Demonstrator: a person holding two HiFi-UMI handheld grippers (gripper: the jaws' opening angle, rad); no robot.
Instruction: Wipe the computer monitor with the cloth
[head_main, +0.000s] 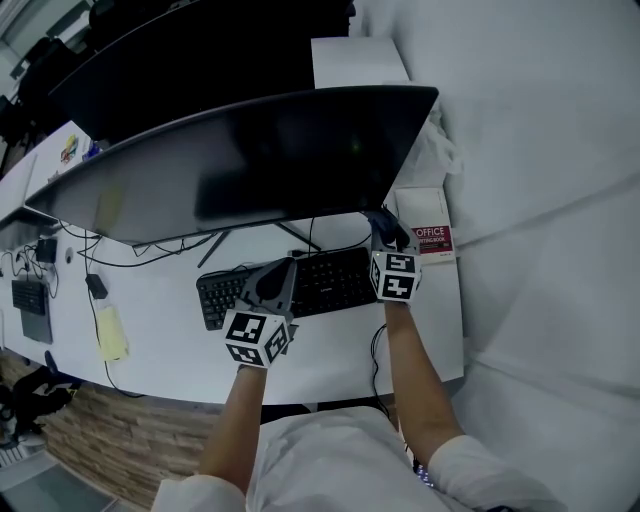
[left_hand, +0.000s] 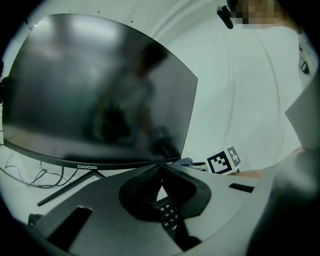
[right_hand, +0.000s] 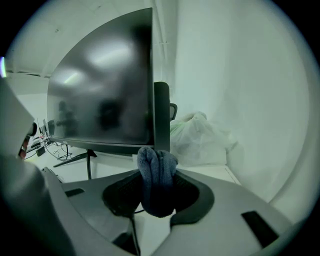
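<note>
"coocaa" monitor (left_hand: 100, 95), "OFFICE" notebook (head_main: 431, 236); right gripper (right_hand: 158, 181) with fingers tight on cloth (right_hand: 156, 161), left gripper (left_hand: 160, 173) with fingers together

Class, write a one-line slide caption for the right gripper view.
The right claw grips a bunched blue cloth just below the dark monitor's lower right corner.

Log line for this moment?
right gripper shut on cloth | left gripper shut, empty | cloth by monitor right end, contact unclear
</note>
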